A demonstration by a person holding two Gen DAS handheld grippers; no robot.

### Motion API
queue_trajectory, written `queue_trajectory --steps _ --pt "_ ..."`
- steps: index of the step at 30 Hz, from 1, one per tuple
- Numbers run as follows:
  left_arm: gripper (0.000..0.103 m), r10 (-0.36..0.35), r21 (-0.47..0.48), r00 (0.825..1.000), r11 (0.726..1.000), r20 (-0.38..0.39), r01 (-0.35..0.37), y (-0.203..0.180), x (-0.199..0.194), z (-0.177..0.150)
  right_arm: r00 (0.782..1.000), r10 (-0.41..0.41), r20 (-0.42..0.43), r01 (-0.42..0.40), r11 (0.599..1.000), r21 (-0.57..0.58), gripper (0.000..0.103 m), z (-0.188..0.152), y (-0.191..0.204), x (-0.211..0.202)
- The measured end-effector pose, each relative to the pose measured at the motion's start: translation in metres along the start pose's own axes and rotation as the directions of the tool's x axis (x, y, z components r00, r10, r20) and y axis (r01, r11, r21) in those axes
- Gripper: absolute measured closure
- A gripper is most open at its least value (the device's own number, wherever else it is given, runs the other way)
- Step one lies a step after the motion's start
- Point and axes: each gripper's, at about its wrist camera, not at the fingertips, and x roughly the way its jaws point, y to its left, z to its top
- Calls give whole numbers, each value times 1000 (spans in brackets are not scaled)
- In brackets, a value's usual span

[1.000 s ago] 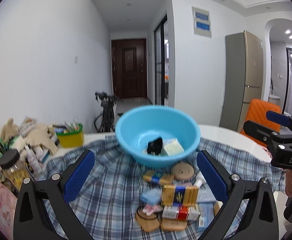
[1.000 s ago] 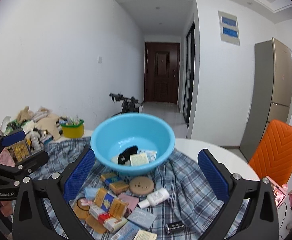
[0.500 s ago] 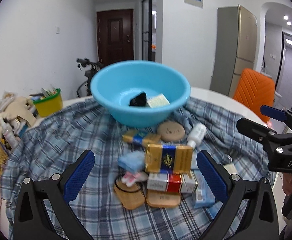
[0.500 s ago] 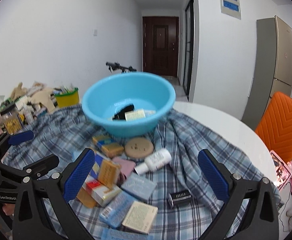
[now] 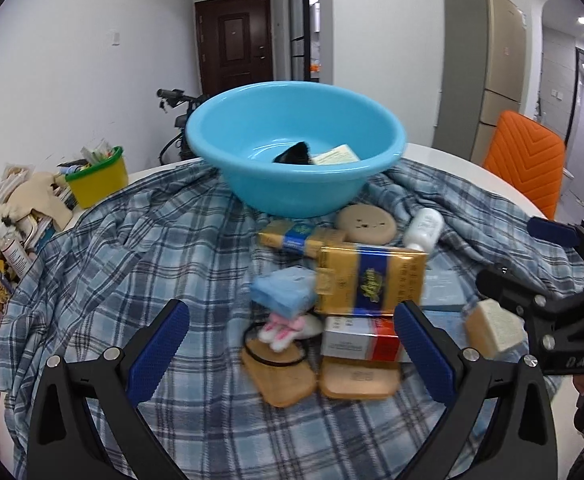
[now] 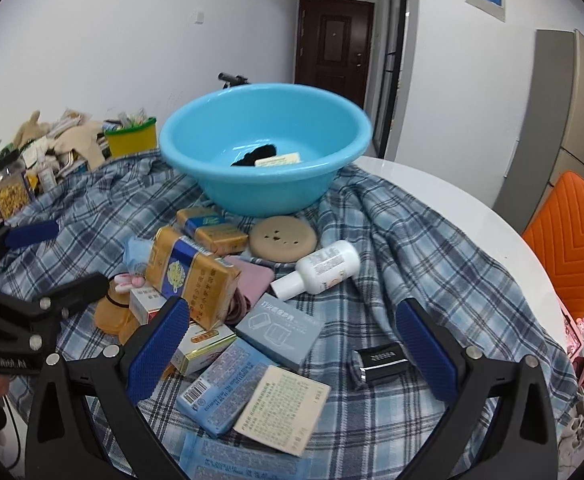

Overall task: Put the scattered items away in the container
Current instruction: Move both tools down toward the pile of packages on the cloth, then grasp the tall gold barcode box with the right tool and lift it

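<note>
A blue basin (image 5: 296, 184) (image 6: 264, 196) stands at the back of the plaid cloth, with a black item (image 5: 294, 152) and a pale packet (image 5: 338, 156) inside. In front of it lies a heap: a gold-and-blue box (image 5: 370, 282) (image 6: 192, 276), a round tan disc (image 6: 283, 238), a white bottle (image 6: 324, 266), a light blue box (image 6: 280, 330), a red-and-white box (image 5: 362, 338) and a small black case (image 6: 380, 360). My left gripper (image 5: 290, 344) hovers open over the heap's left side. My right gripper (image 6: 292, 340) hovers open over its right side. Neither holds anything.
The plaid cloth (image 5: 152, 248) covers a round white table (image 6: 452, 200). A yellow tub (image 5: 98, 176) and piled clutter (image 6: 52, 148) crowd the back left. An orange chair (image 5: 526, 160) stands beyond the table's right edge.
Both grippers have come down and tilted toward the heap, which now looks larger and closer. Both stayed open. The items have not moved.
</note>
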Motion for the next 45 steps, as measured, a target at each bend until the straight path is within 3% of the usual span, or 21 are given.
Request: queue_trajectory --steps 7,12,17,23,30,37,40,45 --pt "0 25 47 1000 999 11 -25 8 23 27 998 -24 -50 21 999 -44 0 1 8 28" --pt "0 17 102 1000 995 -2 -16 0 44 45 996 26 -82 -30 999 -42 1 1 8 41" --pt "0 30 122 999 992 -10 -29 -3 58 50 987 110 -113 -116 992 -50 32 1 14 48" --pt "0 70 119 997 991 -31 -66 6 72 46 957 233 -172 -236 972 5 54 -3 20 62" --pt "0 93 136 994 987 -51 -86 12 79 37 951 266 -159 -267 964 17 56 1 27 64" --pt "0 69 137 995 989 -79 -57 8 81 26 921 365 -138 -363 931 40 79 4 28 61" --pt "0 52 131 995 991 -85 -40 6 81 25 899 415 -139 -418 908 10 83 4 34 52" --pt "0 48 114 995 993 -83 -39 7 78 22 903 409 -136 -414 910 -13 83 1 38 47"
